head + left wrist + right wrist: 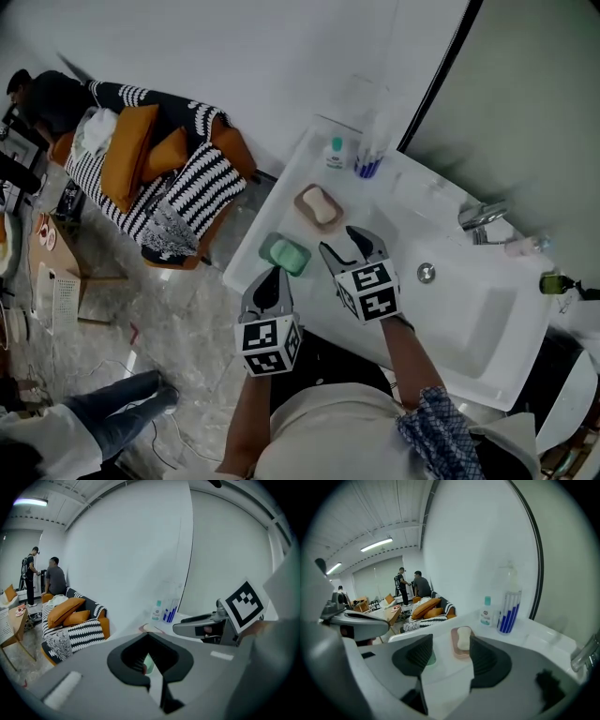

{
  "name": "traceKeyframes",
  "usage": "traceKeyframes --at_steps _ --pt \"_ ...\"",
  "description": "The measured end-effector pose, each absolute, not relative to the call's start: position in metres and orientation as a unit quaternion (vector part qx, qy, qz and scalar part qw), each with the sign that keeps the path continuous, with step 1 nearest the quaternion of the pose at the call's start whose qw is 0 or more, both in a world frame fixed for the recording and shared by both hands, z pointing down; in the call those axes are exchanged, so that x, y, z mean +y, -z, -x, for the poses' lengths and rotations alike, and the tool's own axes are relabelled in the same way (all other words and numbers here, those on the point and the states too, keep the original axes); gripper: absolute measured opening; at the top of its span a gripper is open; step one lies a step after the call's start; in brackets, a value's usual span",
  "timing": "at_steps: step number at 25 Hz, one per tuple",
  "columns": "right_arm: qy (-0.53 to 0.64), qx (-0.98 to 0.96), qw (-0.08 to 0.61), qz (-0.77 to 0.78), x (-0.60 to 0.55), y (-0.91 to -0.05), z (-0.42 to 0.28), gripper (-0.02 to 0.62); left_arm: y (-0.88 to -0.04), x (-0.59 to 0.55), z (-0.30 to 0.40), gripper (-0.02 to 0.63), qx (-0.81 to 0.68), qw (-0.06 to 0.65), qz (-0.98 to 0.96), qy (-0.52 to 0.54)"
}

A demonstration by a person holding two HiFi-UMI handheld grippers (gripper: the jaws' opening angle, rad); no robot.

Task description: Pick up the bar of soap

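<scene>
The cream bar of soap point(323, 208) lies in its pink dish point(303, 198) on the white counter point(412, 192), not yet touched. The right gripper point(341, 240) hovers just short of it, fingers spread wide and empty, with the soap lined up ahead between them. The left gripper point(271, 277) hangs near a green soap dish point(286, 254), fingers closed on nothing. Final approach, grip and lift remain.
</scene>
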State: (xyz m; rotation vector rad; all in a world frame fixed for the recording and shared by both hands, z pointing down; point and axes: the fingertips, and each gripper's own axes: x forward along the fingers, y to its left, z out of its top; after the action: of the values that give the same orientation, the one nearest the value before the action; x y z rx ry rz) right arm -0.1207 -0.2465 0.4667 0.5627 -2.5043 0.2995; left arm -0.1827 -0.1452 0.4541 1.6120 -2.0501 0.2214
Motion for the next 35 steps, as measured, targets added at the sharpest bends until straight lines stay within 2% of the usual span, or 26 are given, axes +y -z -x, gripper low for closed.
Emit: traceKeyframes --at_steps 5,17,22,35 --pt "-0.128 -0.928 0.271 -0.223 -0.27 -0.469 0.134 0.235 -0.457 -0.16 0.189 0.006 -0.744 0.261 -0.609 -0.085" --pt "-0.081 -0.911 0.364 -0.176 -0.292 -0.509 0.181 0.233 -0.466 -0.19 0.205 0.006 -0.722 0.266 -0.635 -0.07" --pt "-0.106 -0.896 0.394 -0.178 -0.304 -0.531 0.186 0.233 -0.47 -0.201 0.201 0.005 -0.708 0.273 -0.647 -0.071" --pt "-0.137 -0.874 0.433 -0.173 -0.321 -0.567 0.197 0.233 -0.481 -0.219 0.186 0.006 -0.676 0.263 -0.681 -0.096"
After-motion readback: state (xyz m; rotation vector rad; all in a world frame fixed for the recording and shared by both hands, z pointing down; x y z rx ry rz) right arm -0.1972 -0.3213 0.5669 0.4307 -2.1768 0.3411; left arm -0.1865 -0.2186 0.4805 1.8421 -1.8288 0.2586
